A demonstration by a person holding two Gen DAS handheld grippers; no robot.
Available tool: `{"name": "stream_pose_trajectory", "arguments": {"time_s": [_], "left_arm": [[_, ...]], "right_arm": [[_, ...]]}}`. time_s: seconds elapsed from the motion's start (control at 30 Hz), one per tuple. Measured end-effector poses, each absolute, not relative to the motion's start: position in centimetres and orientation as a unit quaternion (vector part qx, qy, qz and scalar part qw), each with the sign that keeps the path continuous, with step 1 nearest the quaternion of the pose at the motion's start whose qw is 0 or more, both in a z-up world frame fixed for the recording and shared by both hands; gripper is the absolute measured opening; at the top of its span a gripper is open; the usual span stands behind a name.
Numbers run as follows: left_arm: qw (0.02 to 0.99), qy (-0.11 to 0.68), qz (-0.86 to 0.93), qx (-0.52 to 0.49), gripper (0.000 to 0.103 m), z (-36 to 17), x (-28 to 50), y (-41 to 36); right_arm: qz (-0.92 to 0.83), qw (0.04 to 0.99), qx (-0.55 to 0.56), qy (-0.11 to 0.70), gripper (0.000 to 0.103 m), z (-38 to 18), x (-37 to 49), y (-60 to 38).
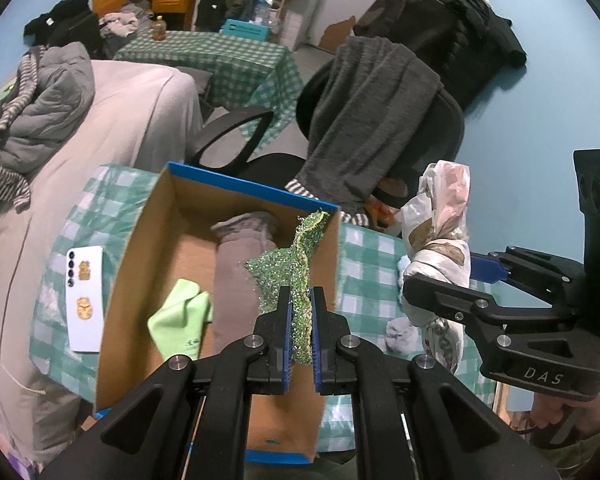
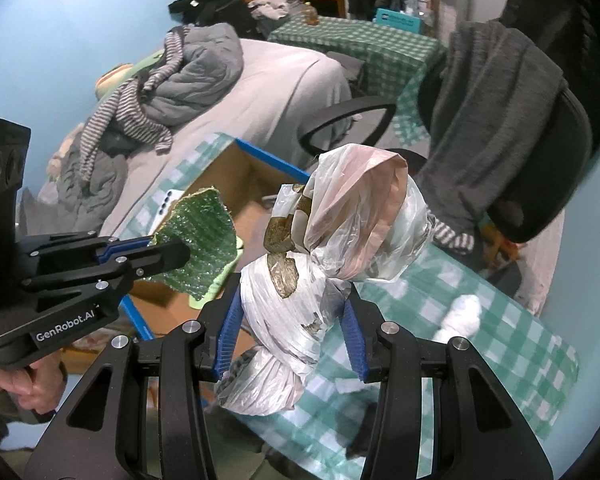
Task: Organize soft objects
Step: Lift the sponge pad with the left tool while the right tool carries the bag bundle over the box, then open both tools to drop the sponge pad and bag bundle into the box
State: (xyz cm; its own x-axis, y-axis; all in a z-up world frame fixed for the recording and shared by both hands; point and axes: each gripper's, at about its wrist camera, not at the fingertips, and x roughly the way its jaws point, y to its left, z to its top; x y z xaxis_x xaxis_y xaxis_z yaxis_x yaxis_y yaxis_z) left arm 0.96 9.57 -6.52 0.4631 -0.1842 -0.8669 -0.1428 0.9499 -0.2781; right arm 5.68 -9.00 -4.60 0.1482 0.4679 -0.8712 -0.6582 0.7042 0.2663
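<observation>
In the open box (image 1: 140, 240) on the checked table (image 1: 364, 256) a grey cloth (image 1: 236, 276) and a lime cloth (image 1: 180, 320) are seen, while a green scourer (image 1: 300, 280) is pinched above it by the closed left gripper (image 1: 301, 300) and a knotted bag (image 2: 300, 280), its lower end blurred, is clamped by the part-open right gripper (image 2: 292, 320).

Scourer (image 1: 296, 264): green, glittery, crumpled, held upright above box (image 1: 152, 216). Bag bundle (image 2: 300, 280): knotted white plastic, held above tablecloth (image 2: 500, 320). Inside box: grey sock (image 1: 236, 264), lime cloth (image 1: 180, 316), lying flat.
</observation>
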Motion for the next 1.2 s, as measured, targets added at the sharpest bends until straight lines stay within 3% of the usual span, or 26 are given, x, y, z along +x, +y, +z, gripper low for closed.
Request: {"name": "stream_pose_trajectory", "arguments": {"time_s": [1.2], "left_arm": [[0.802,0.576,0.039,-0.152,0.008,-13.0,0.7,16.1]], "right_arm": [[0.401,0.696,-0.106,0.587,0.047,-9.3,6.2,0.3]]}}
